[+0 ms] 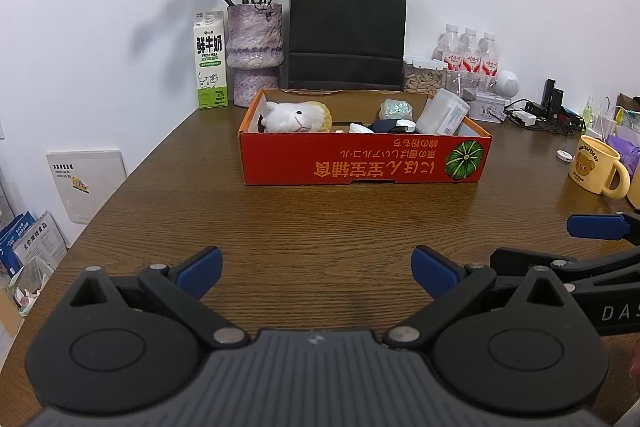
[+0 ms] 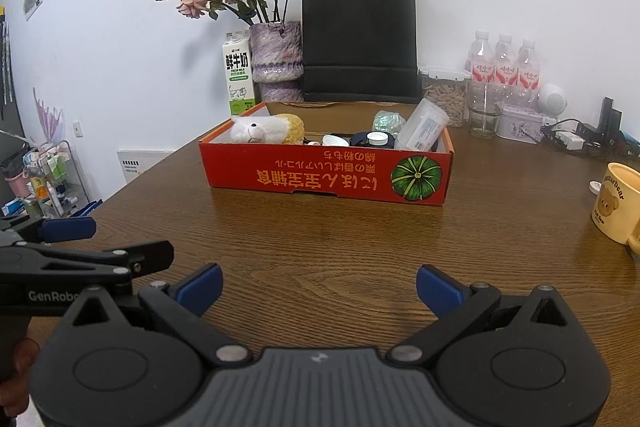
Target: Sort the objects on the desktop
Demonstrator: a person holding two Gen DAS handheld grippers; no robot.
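A red cardboard box (image 1: 360, 161) (image 2: 320, 175) stands mid-table. Inside lie a white plush sheep (image 1: 296, 117) (image 2: 266, 130), a clear plastic container (image 1: 442, 113) (image 2: 422, 125), a greenish bundle (image 1: 396, 109) (image 2: 386, 121), a dark item with white caps (image 1: 390, 126) (image 2: 370, 139). My left gripper (image 1: 316, 273) hovers open over bare wood in front of the box, holding nothing. My right gripper (image 2: 318, 287) is open too, empty, at the same distance. In each view, the other gripper's blue fingertips (image 1: 596, 226) (image 2: 68, 229) show at the edge.
Along the back wall stand a milk carton (image 1: 210, 61), a vase of dried roses (image 1: 254, 55), a black paper bag (image 1: 346, 31), several water bottles (image 1: 470, 53) and a jar (image 1: 424, 75). A yellow bear mug (image 1: 598, 167) (image 2: 616, 207) sits right, near cables (image 1: 536, 115). The table edge (image 1: 120, 195) falls left.
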